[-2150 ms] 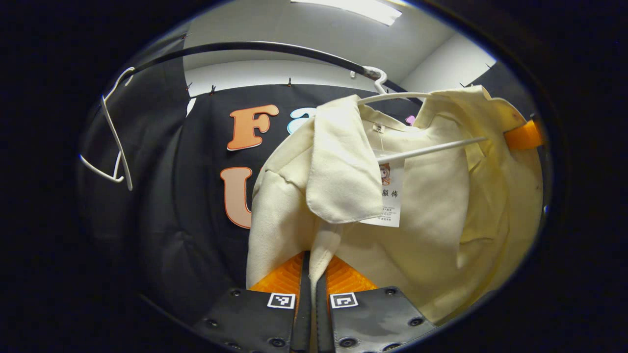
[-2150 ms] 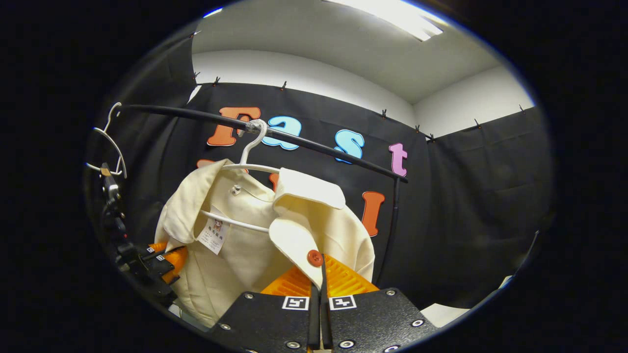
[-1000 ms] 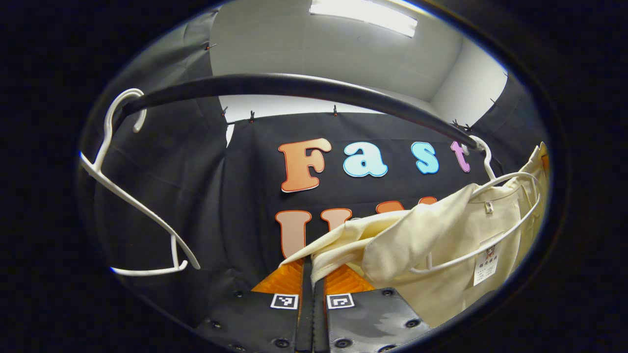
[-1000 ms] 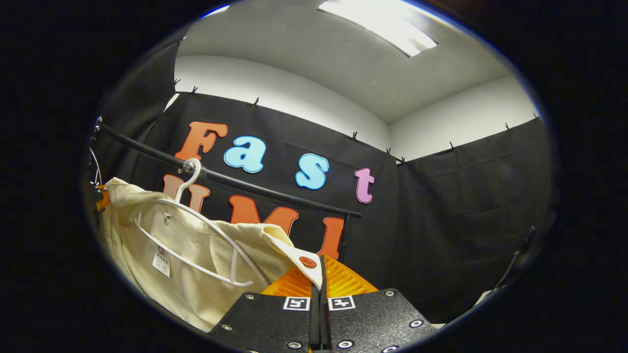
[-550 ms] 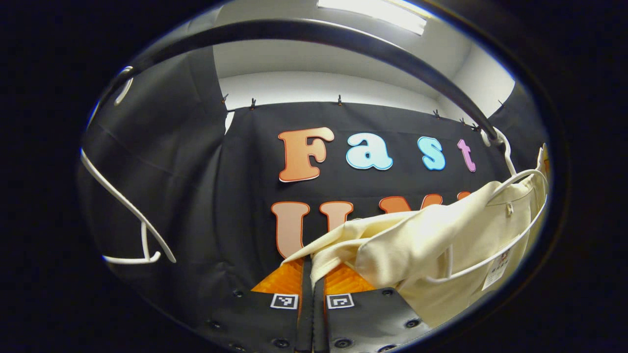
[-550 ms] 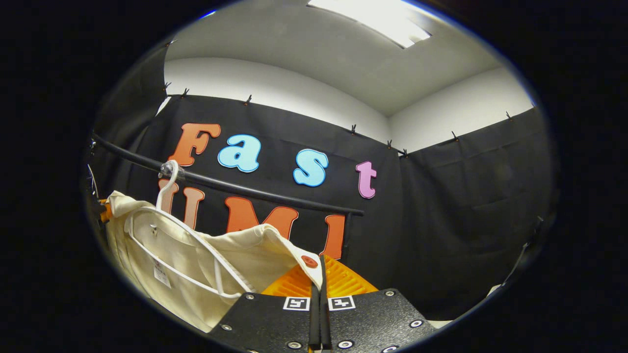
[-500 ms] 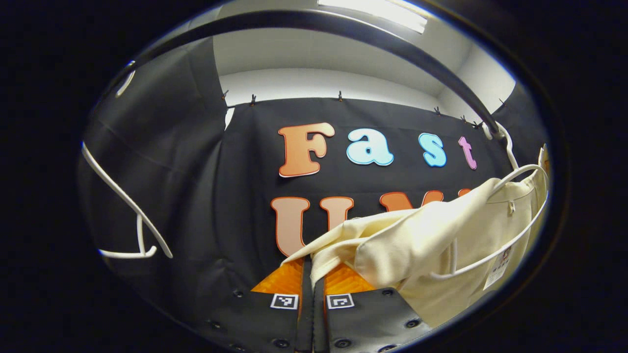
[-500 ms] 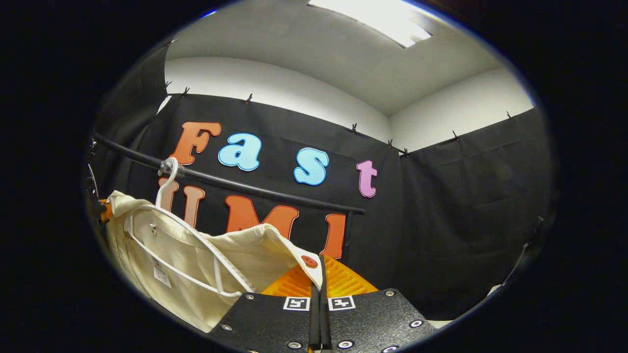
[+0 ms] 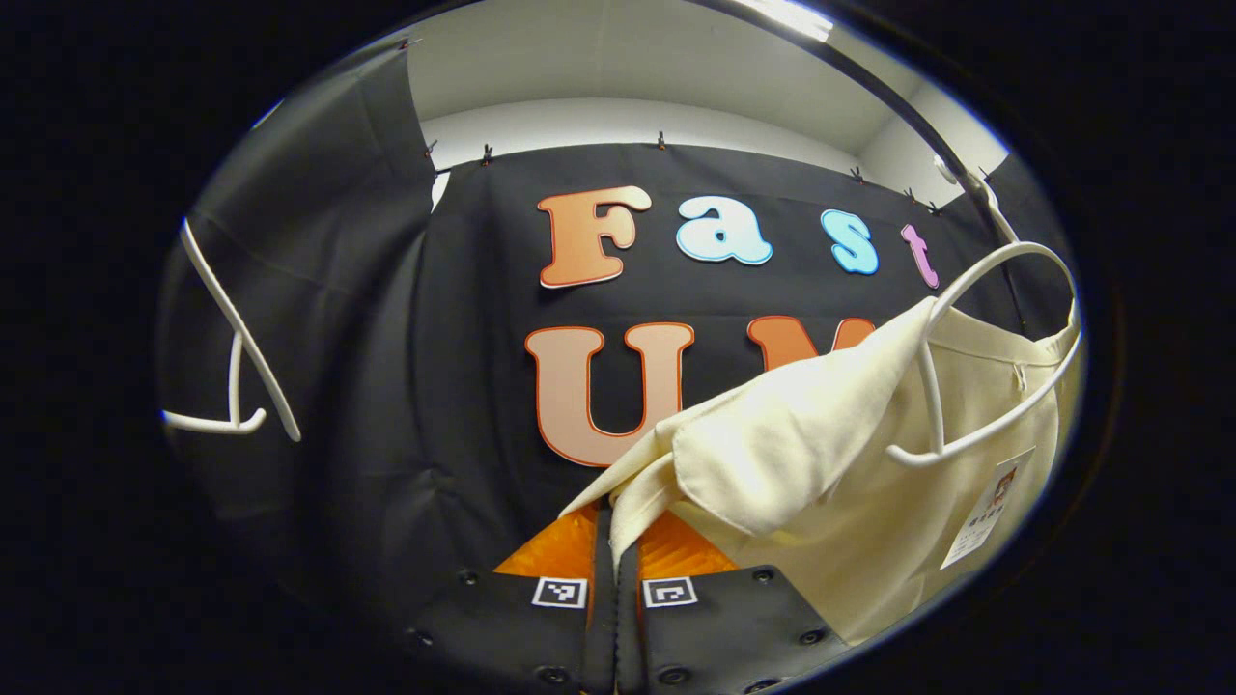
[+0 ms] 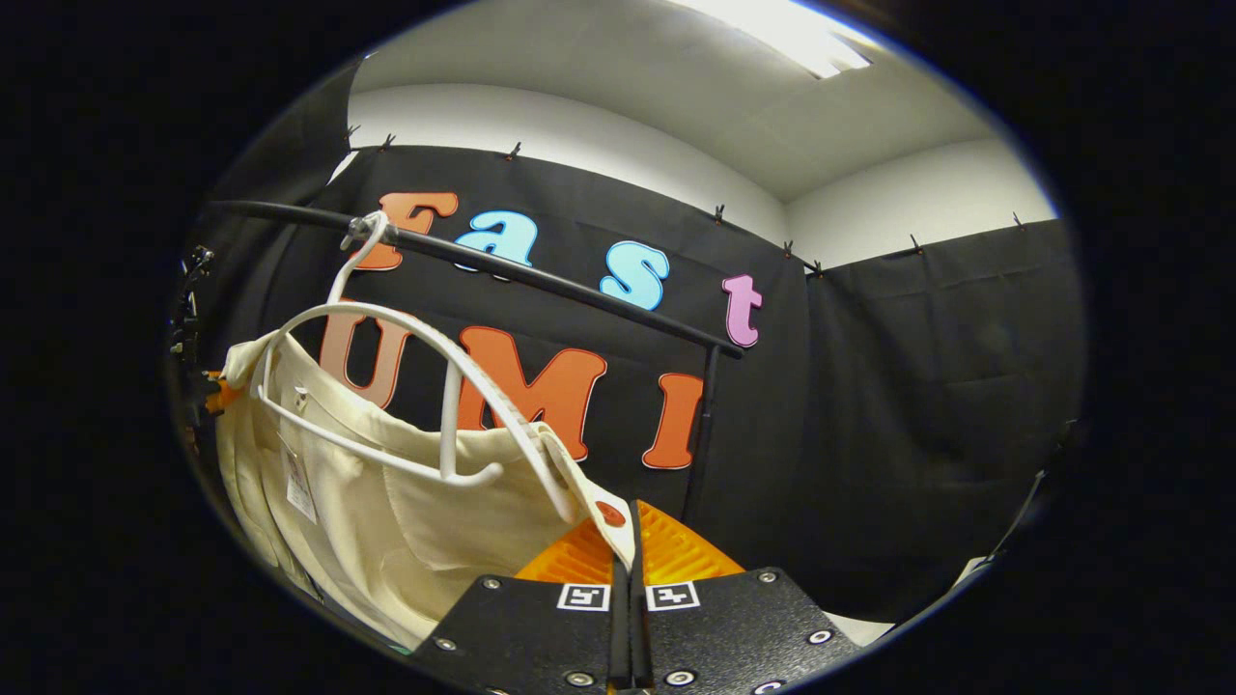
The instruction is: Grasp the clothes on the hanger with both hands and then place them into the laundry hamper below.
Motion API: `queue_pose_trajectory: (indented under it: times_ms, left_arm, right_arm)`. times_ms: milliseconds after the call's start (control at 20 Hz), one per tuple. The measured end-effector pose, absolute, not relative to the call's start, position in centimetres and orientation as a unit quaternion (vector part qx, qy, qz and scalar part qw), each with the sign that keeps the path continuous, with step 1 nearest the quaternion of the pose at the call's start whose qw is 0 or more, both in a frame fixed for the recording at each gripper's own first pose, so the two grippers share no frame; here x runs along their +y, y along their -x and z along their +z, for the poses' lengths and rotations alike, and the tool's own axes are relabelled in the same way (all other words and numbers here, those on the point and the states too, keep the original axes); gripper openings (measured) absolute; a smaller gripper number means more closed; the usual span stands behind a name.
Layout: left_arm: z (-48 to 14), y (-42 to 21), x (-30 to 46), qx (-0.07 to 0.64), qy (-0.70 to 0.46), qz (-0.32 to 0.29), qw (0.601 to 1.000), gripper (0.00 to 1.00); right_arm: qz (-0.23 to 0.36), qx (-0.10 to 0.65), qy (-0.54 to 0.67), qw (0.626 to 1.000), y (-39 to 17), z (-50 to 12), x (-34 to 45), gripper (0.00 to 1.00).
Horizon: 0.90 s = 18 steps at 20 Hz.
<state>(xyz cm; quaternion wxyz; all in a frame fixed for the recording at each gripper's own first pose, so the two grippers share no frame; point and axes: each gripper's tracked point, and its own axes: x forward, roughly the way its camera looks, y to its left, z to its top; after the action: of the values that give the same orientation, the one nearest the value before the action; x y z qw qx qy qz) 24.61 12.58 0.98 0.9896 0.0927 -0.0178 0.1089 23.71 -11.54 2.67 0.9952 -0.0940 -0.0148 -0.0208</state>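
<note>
The cream cloth garment (image 9: 850,463) now hangs lower, pulled down off the white plastic hanger (image 10: 425,357), whose shoulders are bare compared with earlier.

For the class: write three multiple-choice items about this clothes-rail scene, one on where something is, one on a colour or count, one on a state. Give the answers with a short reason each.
1. Where does the white hanger's hook sit?
A. On the black rail
B. On the floor
C. In a drawer

2. What colour is the garment?
A. Navy
B. Cream
C. Red

3. How do the jaws of the left gripper stand?
A. Wide open, holding nothing
B. Shut on an edge of the garment
C. Shut on the rail

Answers:
1 A, the right gripper view shows the hook looped over the rail.
2 B, both views show pale cream cloth.
3 B, the left gripper view shows cloth pinched between the closed jaws.
</note>
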Motion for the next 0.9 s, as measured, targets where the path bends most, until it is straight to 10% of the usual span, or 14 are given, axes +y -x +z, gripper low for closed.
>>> queue_pose_trajectory:
  times_ms: [900]
  left_arm:
    - [-3.3,-24.4,12.4,0.047,-0.100,0.095,0.989,0.07]
  right_arm:
    - [-0.009,-0.015,0.013,1.000,-28.2,2.8,-12.9,0.00]
